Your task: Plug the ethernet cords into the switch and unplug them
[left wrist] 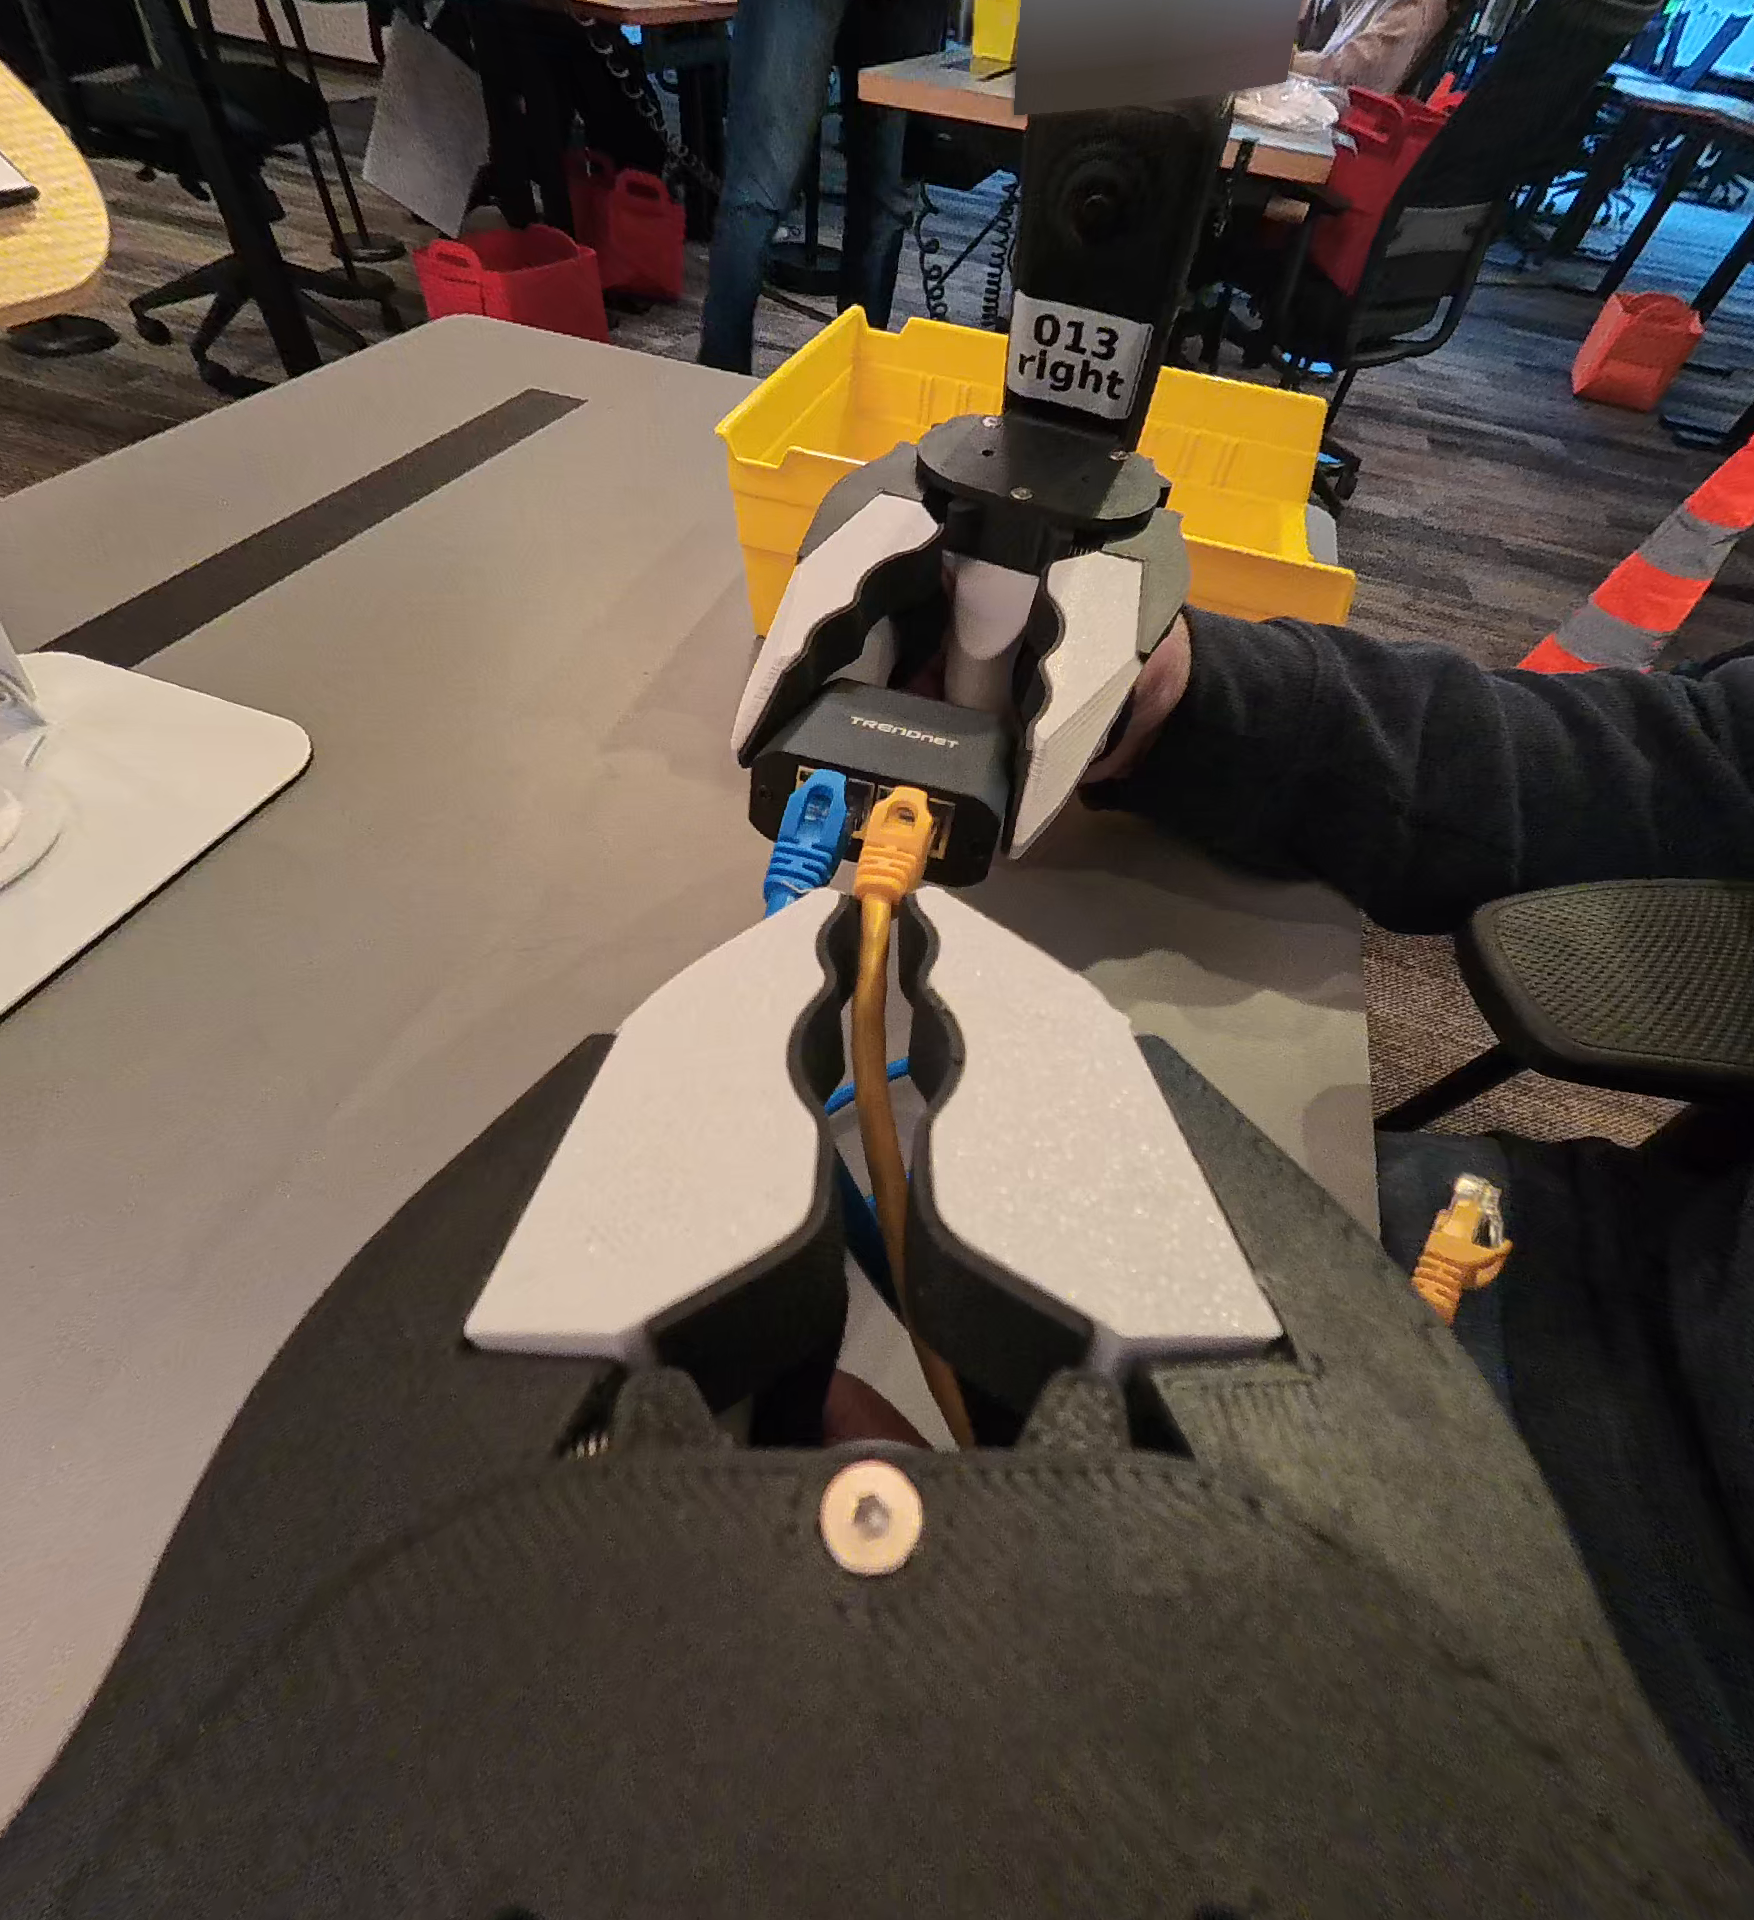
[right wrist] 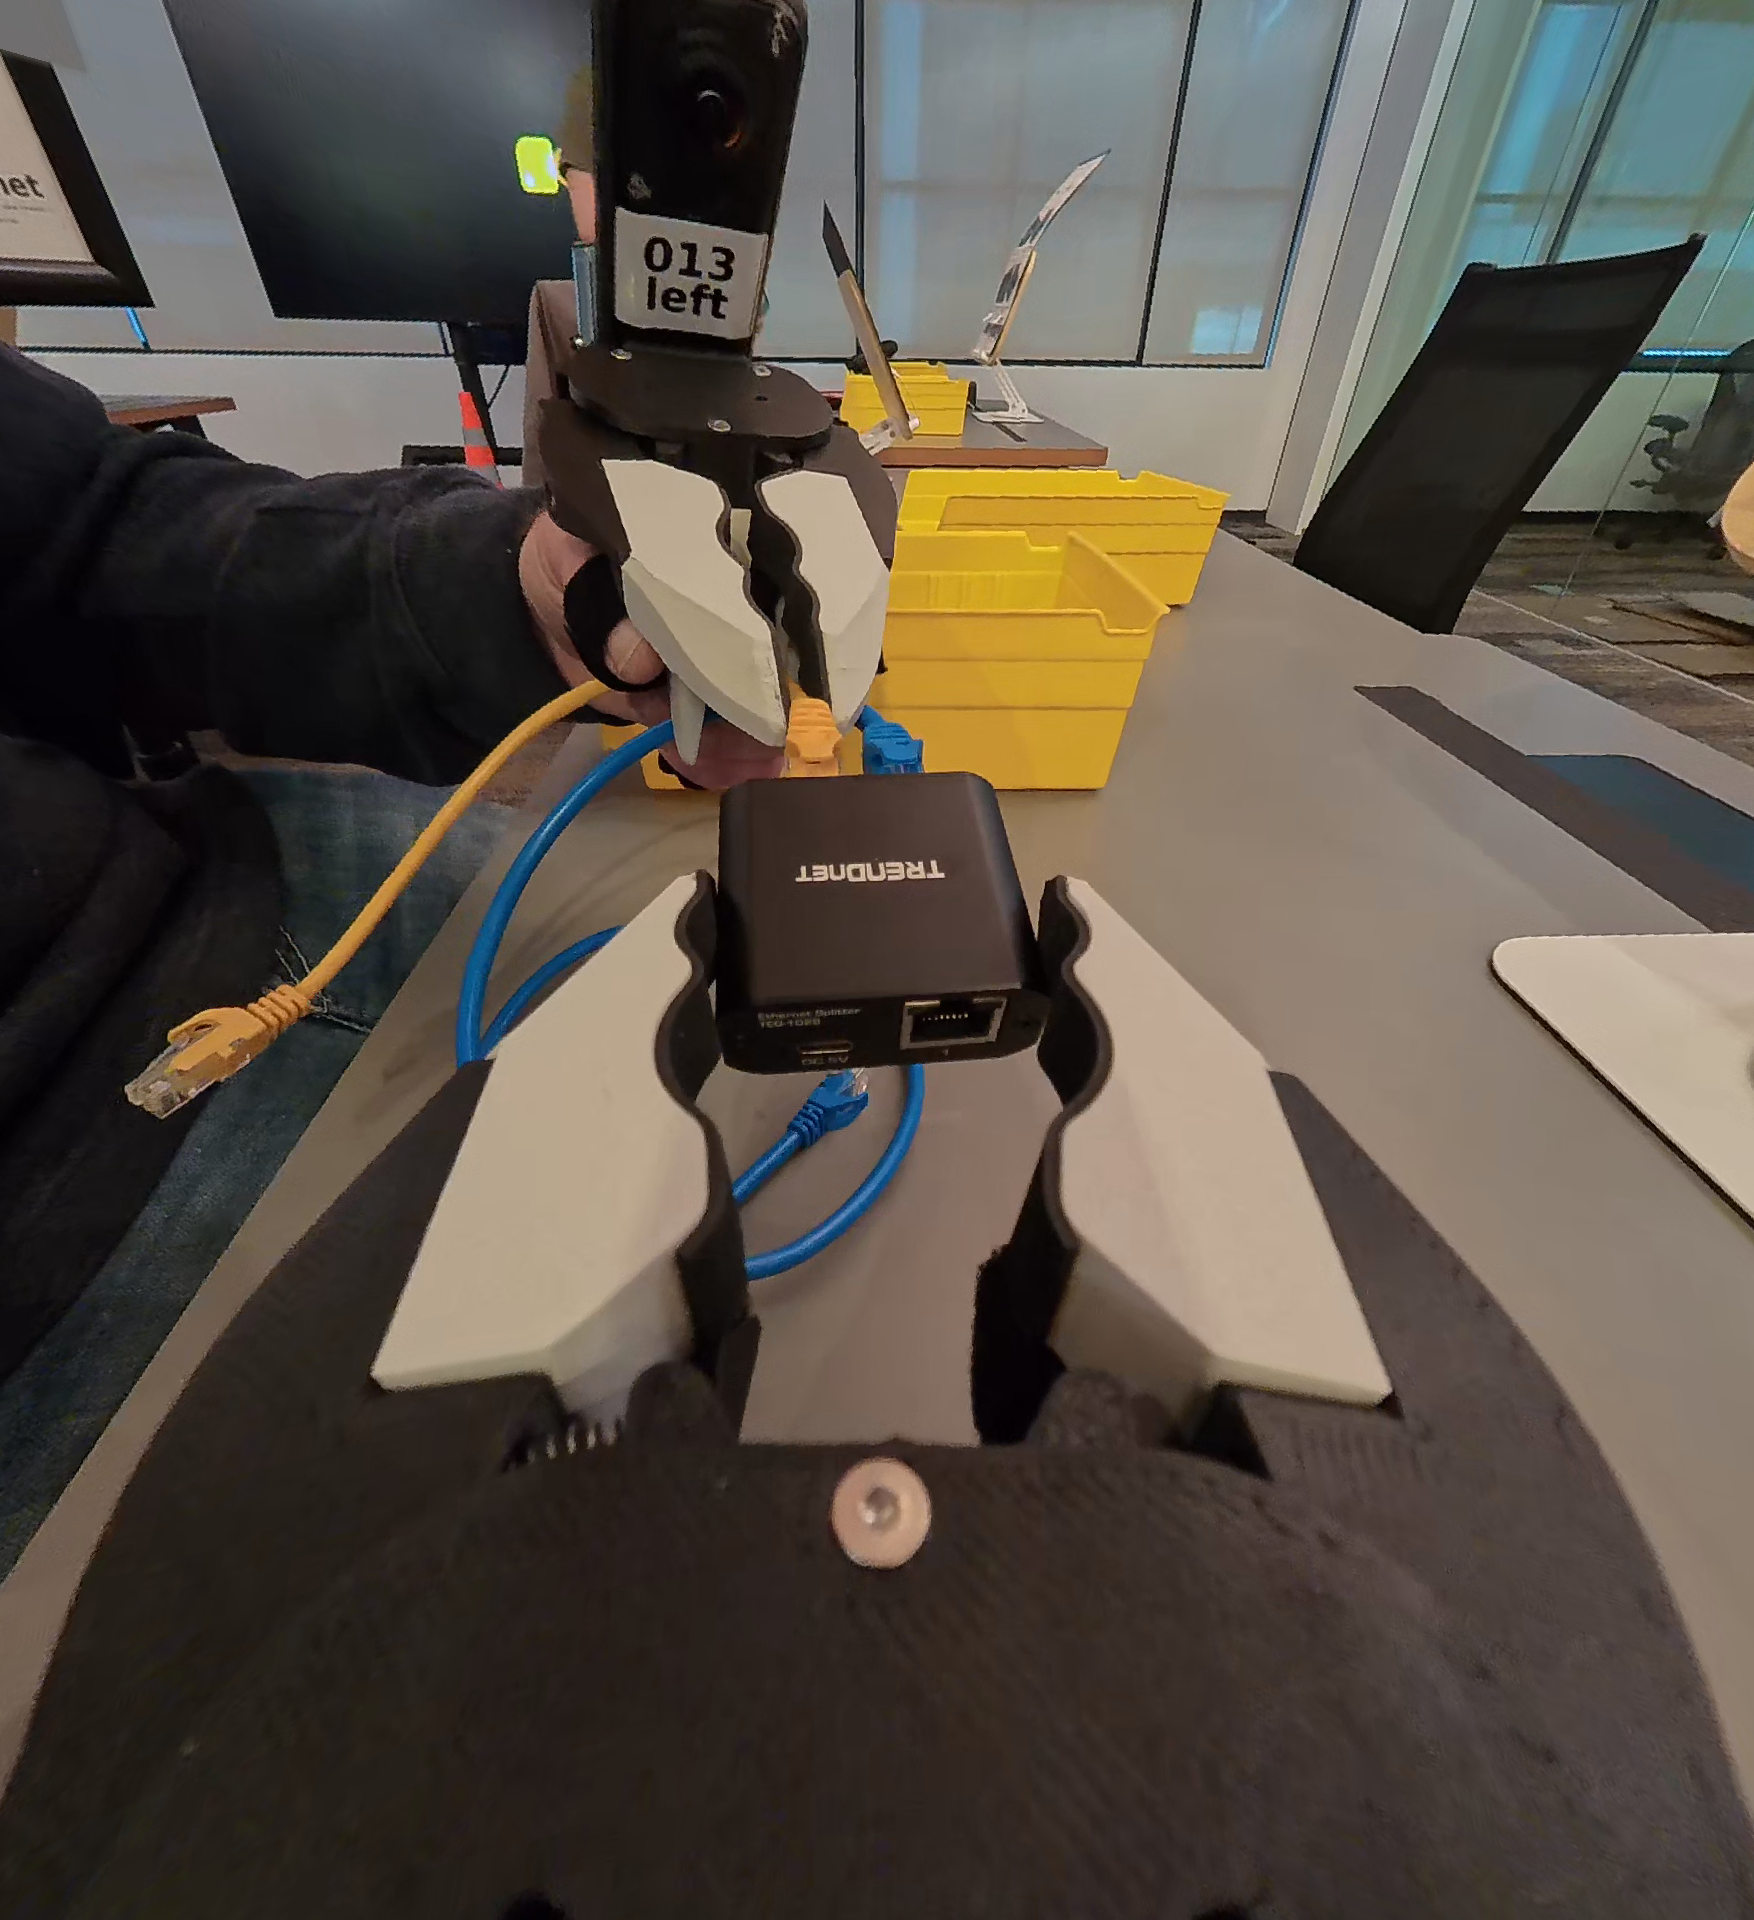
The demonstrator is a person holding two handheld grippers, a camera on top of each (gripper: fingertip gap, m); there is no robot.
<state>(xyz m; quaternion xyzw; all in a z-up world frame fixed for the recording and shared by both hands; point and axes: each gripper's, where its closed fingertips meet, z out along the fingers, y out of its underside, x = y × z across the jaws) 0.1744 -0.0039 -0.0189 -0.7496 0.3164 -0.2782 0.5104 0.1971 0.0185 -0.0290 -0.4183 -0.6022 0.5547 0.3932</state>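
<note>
Grey table top [left wrist: 416,790] fills the left wrist view, and a white flat stand base [left wrist: 94,821] is seen at its far left. Further right, a yellow bin [left wrist: 852,416] is set at the table's back edge, behind the right gripper [left wrist: 888,790]. The small black switch [left wrist: 894,743] is held between the right gripper's fingers, which are closed on its two sides, just above the table. A blue cord [left wrist: 800,831] and an orange cord [left wrist: 888,842] are plugged side by side into the switch's front. The orange cord is pinched just behind its plug by the left gripper [left wrist: 868,914], whose fingers are nearly closed around it. The cord's loose end [left wrist: 1465,1242] is seen hanging off the table at the right, over dark clothes. An orange cone [left wrist: 1704,540] stands on the floor at the far right.

In the right wrist view, the orange cord's loose plug [right wrist: 198,1060] hangs at the left over blue jeans. The blue cord [right wrist: 499,935] is looped on the table under the switch [right wrist: 868,914]. Part of that loop is hidden by the switch and the right gripper [right wrist: 873,935]. Stacked yellow bins [right wrist: 1018,644] are seen behind the left gripper [right wrist: 800,717].
</note>
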